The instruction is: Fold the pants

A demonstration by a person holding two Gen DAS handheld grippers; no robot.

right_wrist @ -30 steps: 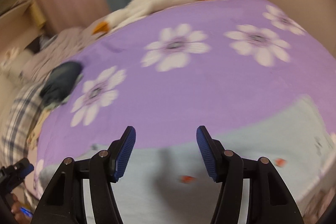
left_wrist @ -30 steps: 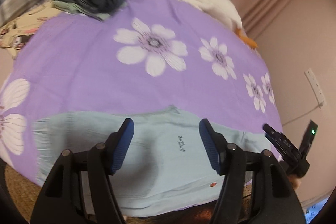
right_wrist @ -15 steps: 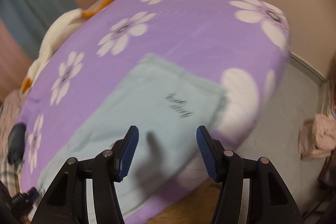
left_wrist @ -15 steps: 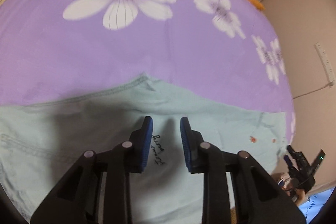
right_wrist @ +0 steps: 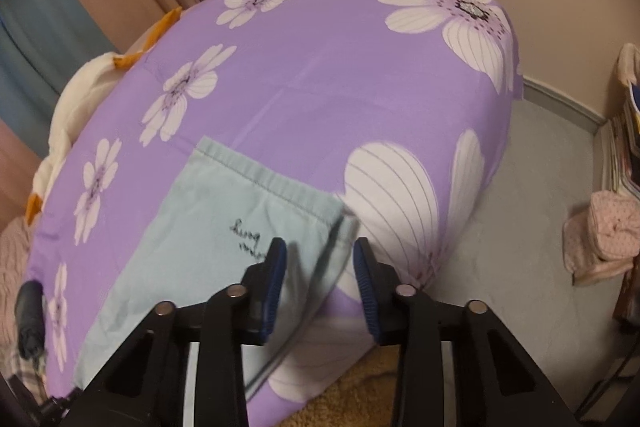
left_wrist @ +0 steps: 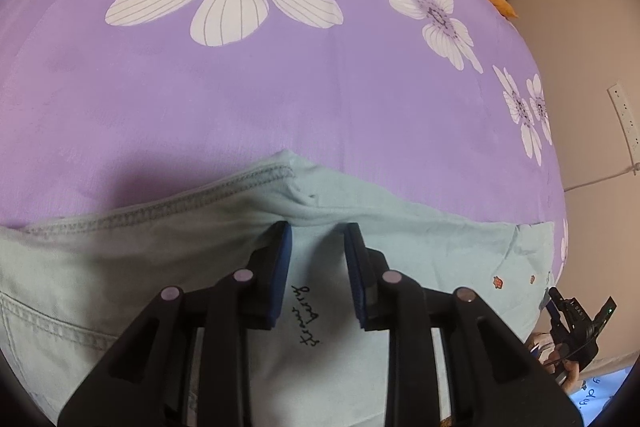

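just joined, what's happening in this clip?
A person with a handheld tool in each hand is working on light blue pants spread on a bed with a purple flowered cover. The left tool has narrowed onto the fabric near the stitched hem and black script, apparently pinching a ridge of cloth. The right tool is closing over the pants' corner at the bed's edge; its pads don't look clamped yet. No fold has been started.

Black cursive script on the pale-blue pants [left_wrist: 308, 315] is unreadable.
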